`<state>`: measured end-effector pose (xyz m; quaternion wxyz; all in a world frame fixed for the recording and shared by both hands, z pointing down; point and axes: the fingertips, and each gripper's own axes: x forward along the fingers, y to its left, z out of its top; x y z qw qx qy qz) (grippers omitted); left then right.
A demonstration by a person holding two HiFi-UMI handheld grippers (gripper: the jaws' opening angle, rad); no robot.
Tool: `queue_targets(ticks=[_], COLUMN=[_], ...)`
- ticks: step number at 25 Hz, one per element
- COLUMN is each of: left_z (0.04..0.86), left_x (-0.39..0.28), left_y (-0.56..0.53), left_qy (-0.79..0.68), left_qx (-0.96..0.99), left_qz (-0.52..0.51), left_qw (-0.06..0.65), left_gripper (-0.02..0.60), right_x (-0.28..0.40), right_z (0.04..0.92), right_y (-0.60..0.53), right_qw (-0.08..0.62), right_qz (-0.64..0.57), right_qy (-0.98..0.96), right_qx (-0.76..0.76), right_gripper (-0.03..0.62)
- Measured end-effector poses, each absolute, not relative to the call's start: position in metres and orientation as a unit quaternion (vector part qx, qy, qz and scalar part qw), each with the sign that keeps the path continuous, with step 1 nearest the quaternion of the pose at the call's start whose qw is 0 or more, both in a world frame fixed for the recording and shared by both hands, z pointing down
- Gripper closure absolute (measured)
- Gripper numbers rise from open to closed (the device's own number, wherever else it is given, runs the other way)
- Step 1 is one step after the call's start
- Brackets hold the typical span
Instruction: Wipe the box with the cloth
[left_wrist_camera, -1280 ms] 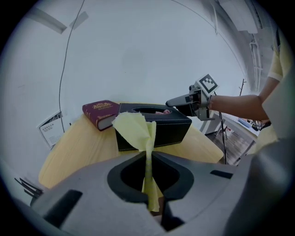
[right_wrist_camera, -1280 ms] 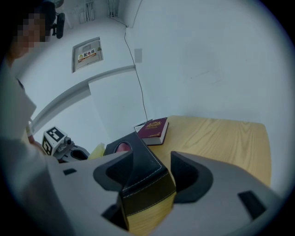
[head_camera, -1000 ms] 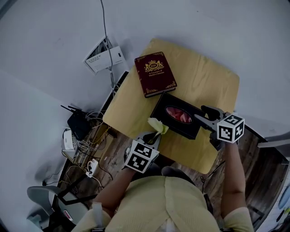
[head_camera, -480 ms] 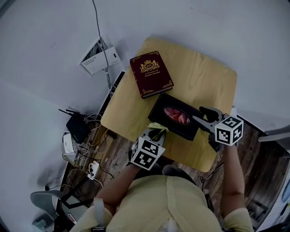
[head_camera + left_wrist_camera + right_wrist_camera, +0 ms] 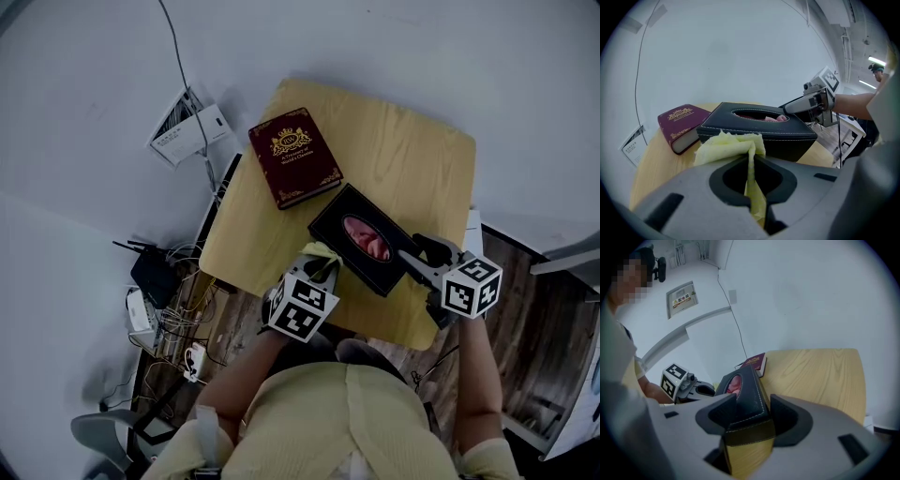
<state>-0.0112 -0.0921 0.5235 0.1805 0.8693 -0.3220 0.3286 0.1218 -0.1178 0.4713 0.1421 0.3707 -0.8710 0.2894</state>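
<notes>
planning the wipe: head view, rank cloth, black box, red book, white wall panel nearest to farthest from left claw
1. Yellow cloth, in the left claw
2. Black leather tissue box, just beyond
3. Dark red book, table's far side
4. White labelled panel, off the table

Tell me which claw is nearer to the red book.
Left. The left claw, holding the yellow cloth, is at the black box's end toward the book; the right claw grips the box's opposite end, farther away.
</notes>
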Motion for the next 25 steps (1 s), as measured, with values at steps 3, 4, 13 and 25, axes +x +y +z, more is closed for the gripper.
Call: queue_targets(ticks=[3, 4, 13, 25], left_z=[0.524, 0.524, 0.520, 0.517], left_x=[-0.004, -0.002, 0.004, 0.001], left_y=[-0.098, -0.101, -0.134, -0.153], left_qy=[-0.308, -0.304, -0.301, -0.312], left_qx=[0.873, 0.874, 0.876, 0.876], left_qz=[0.338, 0.341, 0.348, 0.349], left_qw=[0.168, 0.164, 0.145, 0.117], left_gripper=[0.552, 0.552, 0.552, 0.552], right_x=[0.129, 0.131, 0.125, 0.099], right_z=[0.473, 0.473, 0.473, 0.473], right_y=[-0.109, -0.107, -0.083, -0.053], right_qw=[0.137, 0.136, 0.130, 0.108], right_qz=[0.298, 0.301, 0.317, 0.314], right_qy=[-0.863, -0.860, -0.848, -0.845], right_qx=[0.385, 0.389, 0.404, 0.419], right_gripper=[0.358, 0.359, 0.359, 0.359])
